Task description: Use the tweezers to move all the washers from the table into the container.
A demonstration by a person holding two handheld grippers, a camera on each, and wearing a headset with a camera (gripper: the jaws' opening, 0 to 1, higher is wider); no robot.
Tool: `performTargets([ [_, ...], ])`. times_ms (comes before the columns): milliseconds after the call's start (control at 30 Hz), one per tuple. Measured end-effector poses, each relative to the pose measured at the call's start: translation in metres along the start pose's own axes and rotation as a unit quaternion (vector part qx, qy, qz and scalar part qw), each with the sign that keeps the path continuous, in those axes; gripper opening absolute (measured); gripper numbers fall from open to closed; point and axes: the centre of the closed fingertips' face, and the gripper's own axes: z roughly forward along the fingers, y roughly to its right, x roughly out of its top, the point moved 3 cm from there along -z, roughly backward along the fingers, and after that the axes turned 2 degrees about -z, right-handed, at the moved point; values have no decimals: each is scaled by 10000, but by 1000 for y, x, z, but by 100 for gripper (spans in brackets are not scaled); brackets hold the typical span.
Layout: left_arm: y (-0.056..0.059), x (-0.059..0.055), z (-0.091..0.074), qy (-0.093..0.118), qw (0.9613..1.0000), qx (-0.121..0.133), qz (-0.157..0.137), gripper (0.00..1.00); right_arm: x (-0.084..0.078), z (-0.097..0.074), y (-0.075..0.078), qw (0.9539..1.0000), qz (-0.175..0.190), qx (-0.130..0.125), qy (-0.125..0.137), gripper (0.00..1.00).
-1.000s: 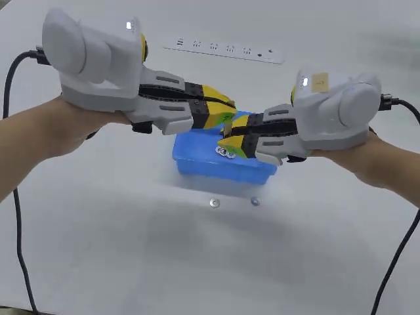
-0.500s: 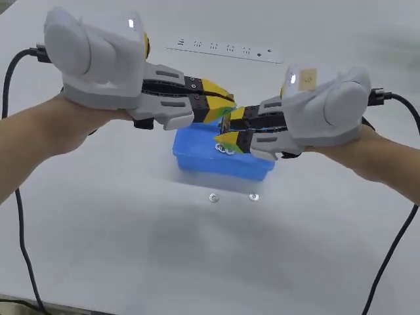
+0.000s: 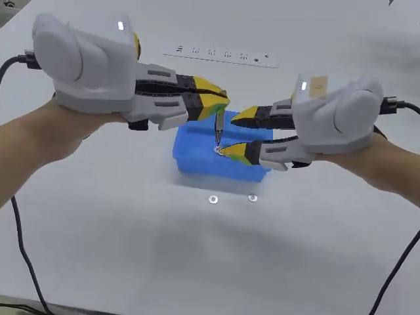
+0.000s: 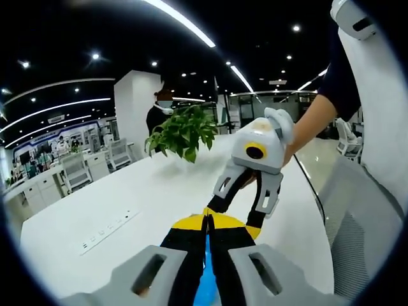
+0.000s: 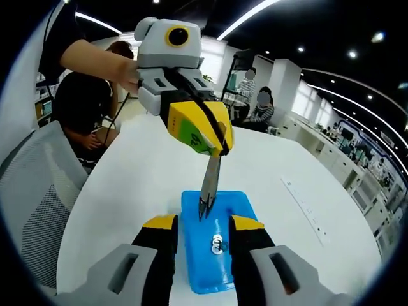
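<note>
- Firstly, the head view: my left gripper (image 3: 220, 103) has its jaws clenched on the tweezers (image 3: 218, 133). They hang down with their points over the blue container (image 3: 193, 157).
- My right gripper (image 3: 234, 134) is released, with its jaws wide apart. One tip is above the lower end of the tweezers and one is below it, just beside them.
- A small heap of washers (image 3: 221, 151) lies inside the container, near the tweezer points. Two loose washers (image 3: 213, 199) rest on the white table (image 3: 131, 249), just in front of the container.
- A yellowish sticker (image 3: 319, 83) sits on the body of the right gripper, and I cannot read it. A power strip (image 3: 216, 54) lies far behind.
- Next, the left gripper view: my own jaws are pressed together. The right gripper faces me with its jaws spread, and a green plant (image 4: 182, 134) stands behind it.
- Lastly, the right gripper view: my own jaws stand apart, and the container lies between and beyond them. The heap of washers lies in the container, in the gap between my two tips.
- The tweezers come down from the left gripper, with their points low over the container floor, a little beyond the heap. I cannot tell if they touch it. The green marks on the left gripper's yellow jaw are not readable to me.
</note>
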Motion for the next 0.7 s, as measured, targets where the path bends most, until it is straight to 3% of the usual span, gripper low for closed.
performTargets([
  [133,13,-4,-2,44,10000,-21,-13,5,-6,-11,-2,9998,89,-201,34,44],
  [367,33,-6,-13,247,9996,-100,-70,5,-19,-21,-14,9988,464,-139,54,56],
  [533,38,-18,-14,273,9996,1,-122,5,-35,-28,-26,9981,582,-182,-55,67],
  [700,48,-30,-10,222,9995,-99,-198,5,-41,-38,-42,9935,1131,-141,26,82],
])
